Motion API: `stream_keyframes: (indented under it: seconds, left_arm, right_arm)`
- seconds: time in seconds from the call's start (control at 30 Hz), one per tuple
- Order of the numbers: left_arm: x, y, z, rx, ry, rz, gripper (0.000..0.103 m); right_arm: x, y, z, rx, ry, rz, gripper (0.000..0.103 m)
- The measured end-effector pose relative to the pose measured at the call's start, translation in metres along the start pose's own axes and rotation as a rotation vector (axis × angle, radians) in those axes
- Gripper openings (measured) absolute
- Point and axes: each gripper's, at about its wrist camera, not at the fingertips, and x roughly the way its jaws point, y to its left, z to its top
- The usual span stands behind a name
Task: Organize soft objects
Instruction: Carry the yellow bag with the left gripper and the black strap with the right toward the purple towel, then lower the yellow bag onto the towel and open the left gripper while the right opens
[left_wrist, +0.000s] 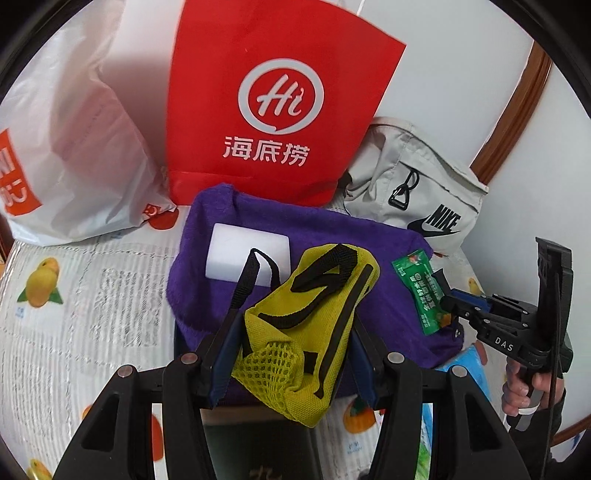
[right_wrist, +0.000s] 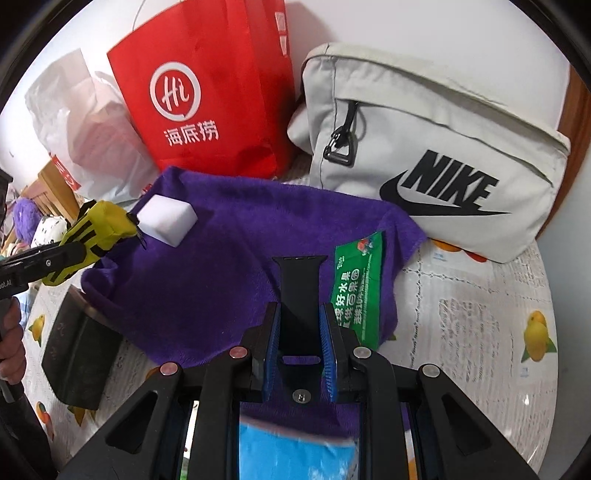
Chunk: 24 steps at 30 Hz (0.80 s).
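Between our left fingers (left_wrist: 291, 354) we grip a yellow mesh pouch (left_wrist: 306, 332) with black straps, its sides pressed by both pads and its netted end hanging toward us. Our right fingers (right_wrist: 300, 347) are closed on a black watch strap (right_wrist: 299, 295), which stands up between the blue pads and points away from us.

Just beyond both sets of fingers a purple towel (right_wrist: 229, 273) lies spread on the worktop (right_wrist: 480, 325), whose cover is printed with fruit. On the towel, past our left fingers and a little to their left, sits a white sponge block (left_wrist: 247, 254); from the right wrist we see the pouch nearly touching it. Beside the tip of the watch strap, to the right of our right fingers, a green sachet (right_wrist: 358, 291) lies on the towel's edge.

Farther ahead the way is crowded: a red paper bag (left_wrist: 273, 103) stands upright at the towel's far edge, a white plastic bag (left_wrist: 74, 147) slumps to its left, and a grey Nike bag (right_wrist: 436, 147) leans to its right. A black box (right_wrist: 79, 354) sits left of our right fingers, just beside the towel. Under our right fingers a blue packet (right_wrist: 295, 450) shows, partly hidden.
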Motion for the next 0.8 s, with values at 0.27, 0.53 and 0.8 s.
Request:
stream_keyframes:
  seconds: [0.27, 0.53, 0.8]
  left_arm:
    - [0.034, 0.002, 0.01, 0.024, 0.045, 0.044, 0.052]
    - [0.046, 0.002, 0.012, 0.042, 0.082, 0.041, 0.06]
    - [0.05, 0.004, 0.012, 0.032, 0.121, 0.044, 0.067]
  right_arm:
    - [0.015, 0.0, 0.004, -0.016, 0.032, 0.0, 0.021]
    - [0.033, -0.004, 0.005, -0.006, 0.096, -0.026, 0.021]
    - [0.042, -0.002, 0.005, -0.011, 0.124, -0.026, 0.022]
